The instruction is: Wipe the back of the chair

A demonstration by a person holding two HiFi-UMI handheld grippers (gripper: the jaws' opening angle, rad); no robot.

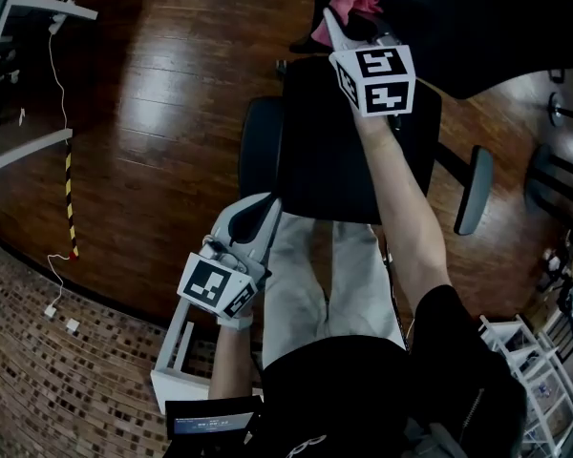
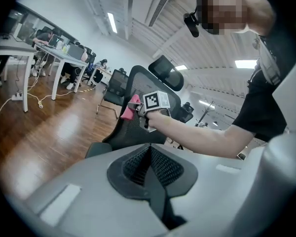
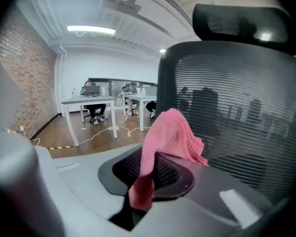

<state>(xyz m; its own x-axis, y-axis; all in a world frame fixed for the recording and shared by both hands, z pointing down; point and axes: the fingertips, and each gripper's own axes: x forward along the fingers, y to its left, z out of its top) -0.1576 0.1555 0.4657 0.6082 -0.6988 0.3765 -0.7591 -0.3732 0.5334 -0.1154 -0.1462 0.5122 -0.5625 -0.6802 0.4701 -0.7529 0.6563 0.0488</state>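
Your right gripper [image 3: 140,189], clenched on the pink cloth [image 3: 170,132], holds it just before the chair's mesh backrest [image 3: 241,98], left gripper [image 2: 150,169] closed and empty; wiping appears underway, next calling for pressed sweeps across.

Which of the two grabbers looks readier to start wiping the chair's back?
The right. The right gripper is shut on the pink cloth, close to the mesh chair back. The left gripper is shut with nothing in it and sits farther from the chair.
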